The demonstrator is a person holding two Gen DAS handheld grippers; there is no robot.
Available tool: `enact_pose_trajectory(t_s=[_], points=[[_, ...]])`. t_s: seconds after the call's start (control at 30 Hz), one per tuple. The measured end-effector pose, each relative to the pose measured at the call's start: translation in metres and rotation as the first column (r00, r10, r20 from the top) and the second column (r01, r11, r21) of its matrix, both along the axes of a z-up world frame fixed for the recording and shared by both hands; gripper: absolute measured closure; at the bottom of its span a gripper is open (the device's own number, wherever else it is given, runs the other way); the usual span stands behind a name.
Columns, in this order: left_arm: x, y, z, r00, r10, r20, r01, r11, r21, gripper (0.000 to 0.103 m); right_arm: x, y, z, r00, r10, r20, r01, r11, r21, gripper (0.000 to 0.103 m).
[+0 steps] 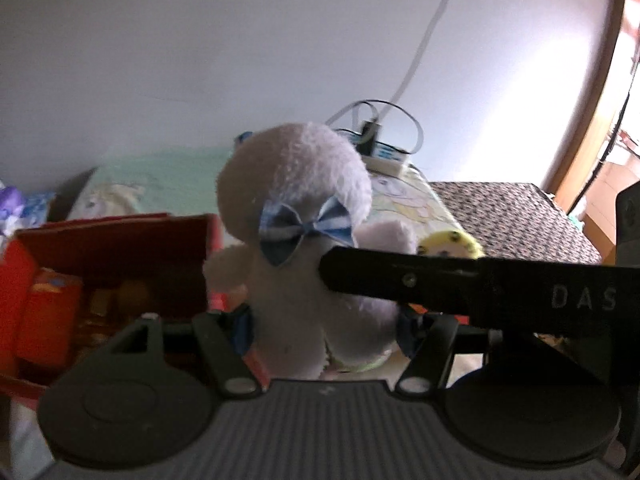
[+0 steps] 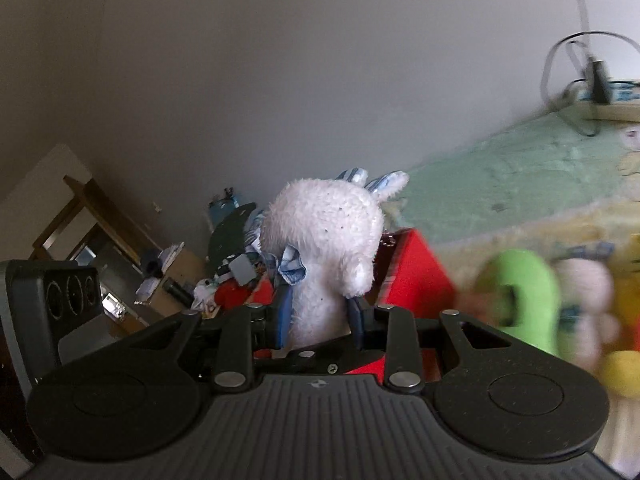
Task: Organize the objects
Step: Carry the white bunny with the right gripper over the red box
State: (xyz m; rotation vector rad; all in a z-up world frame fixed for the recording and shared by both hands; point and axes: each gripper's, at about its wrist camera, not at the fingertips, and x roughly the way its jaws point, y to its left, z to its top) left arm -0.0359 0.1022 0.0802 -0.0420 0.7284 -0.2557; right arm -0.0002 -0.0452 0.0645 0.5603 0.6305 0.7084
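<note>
The left gripper [image 1: 324, 332] holds a white plush toy [image 1: 296, 216] by its lower body, the jaws closed on it from both sides. The toy stands upright between the blue pads and wears a blue striped bow [image 1: 306, 230] under its round head. Behind and to its left sits an open red box [image 1: 120, 248] with small things inside, too dark to name. A black bar [image 1: 440, 284] with white letters crosses the picture from the right and touches the toy's side. Beyond it lie a small yellow toy [image 1: 450, 245], a bed [image 1: 168, 176] with a pale green cover, and a power strip [image 1: 386, 156] with cables by the wall.

The right gripper [image 2: 320, 322] grips a second white plush toy [image 2: 328, 240], the jaws shut on its body; this one has a blue bow [image 2: 294, 266] and striped ears. The red box [image 2: 412, 276] is just behind it. To the right, blurred, lie a green toy [image 2: 524, 292] and a yellow toy [image 2: 624, 368] on the bed.
</note>
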Motion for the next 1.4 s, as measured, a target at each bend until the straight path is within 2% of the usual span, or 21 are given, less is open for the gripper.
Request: enact_pose_trajectory(t_s=[0.17,0.3,0.53,0.63,0.8,1.03,1.1,1.13,1.17,1.3,1.4], points=[[0.001,0.059,-0.001,0.999,0.045,0.008,-0.045,0.998,0.031,0.037,0.017,0.054,-0.011,0.999,0.038,-0.036,-0.037,0.999,0.009,0.071],[0.007,0.099,-0.010,0.997,0.081,-0.011,-0.080,0.995,0.054,0.037,0.034,0.096,-0.028,0.992,0.068,-0.109,-0.063,0.997,0.048,0.072],[0.018,0.167,-0.038,0.984,0.166,-0.070,-0.157,0.979,0.129,0.037,0.063,0.158,-0.061,0.960,0.114,-0.255,-0.088,0.990,0.112,0.072],[0.028,0.188,-0.049,0.973,0.206,-0.103,-0.189,0.970,0.156,0.036,0.071,0.171,-0.070,0.941,0.119,-0.318,-0.080,0.988,0.133,0.073],[0.042,0.212,-0.070,0.959,0.248,-0.139,-0.216,0.953,0.215,0.035,0.082,0.195,-0.081,0.904,0.104,-0.414,-0.047,0.988,0.146,0.073],[0.044,0.236,-0.081,0.943,0.282,-0.176,-0.244,0.947,0.210,0.035,0.090,0.213,-0.092,0.862,0.083,-0.500,-0.042,0.995,0.093,0.073],[0.039,0.235,-0.081,0.947,0.276,-0.167,-0.237,0.946,0.220,0.034,0.093,0.218,-0.100,0.834,0.089,-0.544,-0.075,0.996,0.049,0.073],[0.038,0.233,-0.081,0.948,0.276,-0.161,-0.235,0.943,0.235,0.034,0.094,0.223,-0.106,0.811,0.102,-0.577,-0.095,0.995,0.042,0.073],[0.036,0.231,-0.082,0.948,0.279,-0.153,-0.236,0.939,0.250,0.034,0.093,0.222,-0.108,0.802,0.111,-0.587,-0.097,0.994,0.055,0.072],[0.032,0.228,-0.083,0.942,0.300,-0.151,-0.254,0.931,0.263,0.034,0.088,0.216,-0.099,0.827,0.126,-0.549,-0.126,0.991,0.037,0.067],[0.030,0.227,-0.082,0.941,0.303,-0.151,-0.255,0.928,0.273,0.033,0.085,0.208,-0.091,0.838,0.139,-0.528,-0.140,0.989,0.039,0.057]])
